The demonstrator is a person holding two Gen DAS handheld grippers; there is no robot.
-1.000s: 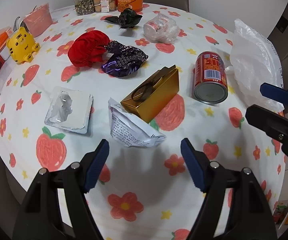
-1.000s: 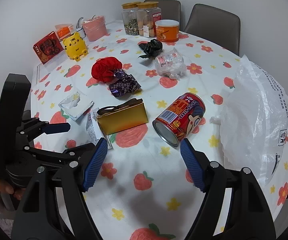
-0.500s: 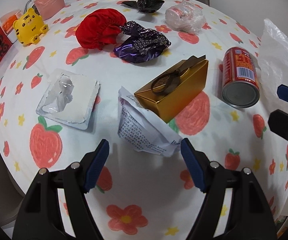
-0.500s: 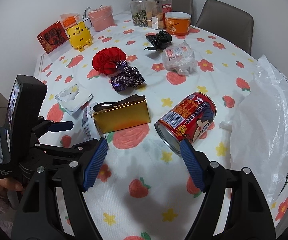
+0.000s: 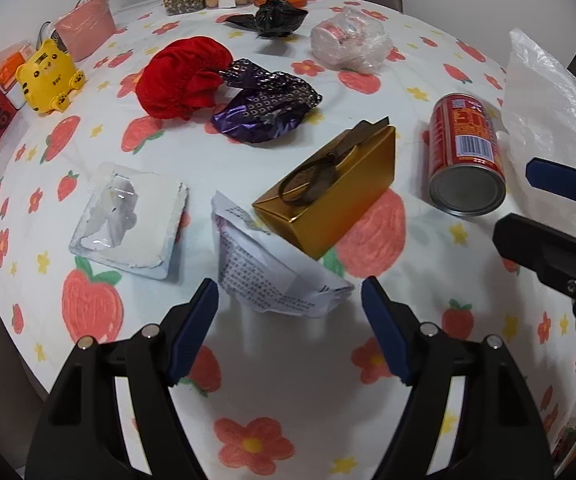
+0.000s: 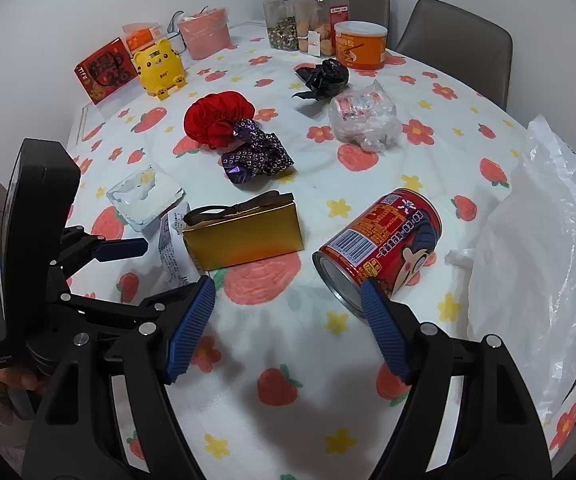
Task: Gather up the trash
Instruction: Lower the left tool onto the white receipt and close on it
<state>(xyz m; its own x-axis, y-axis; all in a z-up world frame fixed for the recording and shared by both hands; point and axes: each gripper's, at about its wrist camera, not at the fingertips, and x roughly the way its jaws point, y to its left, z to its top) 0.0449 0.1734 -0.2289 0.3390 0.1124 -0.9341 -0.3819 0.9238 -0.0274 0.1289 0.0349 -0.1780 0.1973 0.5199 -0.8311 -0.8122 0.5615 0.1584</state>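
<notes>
At about twelve o'clock just ahead of the wide-open, empty left hand-held gripper [image 5: 290,306], the crumpled paper [image 5: 271,268] lies on the surface against the gold box [image 5: 336,192], while the equally wide, empty right hand-held gripper [image 6: 288,308] faces the red can [image 6: 380,248] at one o'clock.

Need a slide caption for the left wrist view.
Open left gripper poised over crumpled paper beside gold box and red can.

Yellow tiger figure [image 6: 160,67] beside red box [image 6: 105,69]; jars [image 6: 302,16], possibly snacks, at table's [image 6: 288,420] far edge.
</notes>
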